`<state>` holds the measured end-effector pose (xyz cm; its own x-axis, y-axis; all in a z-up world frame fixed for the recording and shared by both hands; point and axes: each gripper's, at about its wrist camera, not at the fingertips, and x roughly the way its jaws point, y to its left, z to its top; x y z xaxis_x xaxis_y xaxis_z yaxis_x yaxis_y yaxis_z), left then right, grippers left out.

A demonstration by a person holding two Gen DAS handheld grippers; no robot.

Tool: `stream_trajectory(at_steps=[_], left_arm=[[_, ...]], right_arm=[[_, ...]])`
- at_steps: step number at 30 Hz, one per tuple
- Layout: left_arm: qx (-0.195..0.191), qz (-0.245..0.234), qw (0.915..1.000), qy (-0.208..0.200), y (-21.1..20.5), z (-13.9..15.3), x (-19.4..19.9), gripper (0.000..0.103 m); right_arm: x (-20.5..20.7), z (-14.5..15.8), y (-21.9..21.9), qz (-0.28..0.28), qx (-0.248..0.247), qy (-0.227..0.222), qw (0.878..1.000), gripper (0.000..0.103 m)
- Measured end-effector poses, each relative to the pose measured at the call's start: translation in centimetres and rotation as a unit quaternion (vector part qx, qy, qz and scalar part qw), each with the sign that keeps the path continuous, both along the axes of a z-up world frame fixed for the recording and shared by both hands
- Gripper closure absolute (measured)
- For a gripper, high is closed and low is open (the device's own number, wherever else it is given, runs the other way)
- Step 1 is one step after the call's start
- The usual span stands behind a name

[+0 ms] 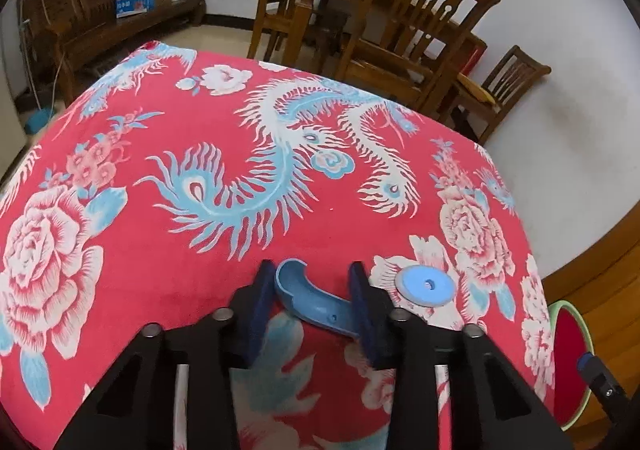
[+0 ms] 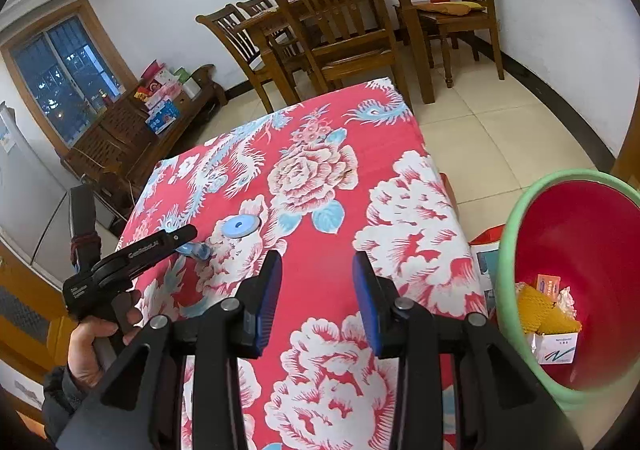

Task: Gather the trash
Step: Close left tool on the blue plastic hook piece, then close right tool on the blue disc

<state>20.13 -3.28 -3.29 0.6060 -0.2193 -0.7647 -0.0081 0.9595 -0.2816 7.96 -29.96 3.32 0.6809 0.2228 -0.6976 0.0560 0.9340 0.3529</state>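
Lying on the flowered red cloth [image 1: 168, 274] is a curved blue plastic piece [image 1: 308, 296], a scooped half-pipe shape with a small hole near its right end, and the left gripper [image 1: 312, 290] has it right between its dark blue pads! One end of the piece runs against the right pad, while a sliver of gap shows at the left pad, so the fingers sit around it and I cannot tell that they truly clamp it. Just beside it, to the right, rests a flat blue disc [image 1: 425, 285] with a hole in its middle, apart from the curved piece. From the right wrist view, the right gripper [image 2: 317, 292] hangs over bare cloth with its fingers spread and nothing between them, and a hand [image 2: 94, 346] grips the left tool's handle. Off the table's right edge stands a green-rimmed red bin [image 2: 516, 234], already holding a yellow wrapper and a small box. Most of the cloth ahead is bare, with wooden chairs [image 2: 336, 29] crowding the far edge.
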Motion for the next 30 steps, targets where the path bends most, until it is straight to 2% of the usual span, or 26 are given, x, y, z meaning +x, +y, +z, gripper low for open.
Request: stream_trajectory(at_steps=[1,2,3,17,23,30], left_arm=[[0.001,-0.002,1.0,0.0,0.0,-0.1,0.1,0.077],[0.002,-0.004,1.0,0.0,0.1,-0.1,0.1,0.088],[-0.001,-0.009,1.0,0.001,0.1,-0.2,0.2,0.089],[-0.015,-0.035,0.9986,-0.037,2.6,1.6,-0.6,0.09],[-0.01,-0.025,0.9987,-0.043,4.9,2.3,-1.2,0.09],[-0.011,-0.003,0.9992,-0.039,7.3,2.0,-1.6,0.09]], right_arm=[[0.1,-0.1,0.1,0.001,-0.001,0.001,1.0,0.064],[0.3,-0.1,0.3,0.003,-0.003,0.002,1.0,0.064],[0.4,-0.2,0.4,0.004,-0.004,0.003,1.0,0.064],[4.7,-1.3,5.8,0.06,-0.035,0.028,0.997,0.064],[7.3,-2.0,9.4,0.094,-0.043,0.035,0.994,0.061],[10.1,-3.6,12.4,0.103,-0.074,0.054,0.99,0.06]])
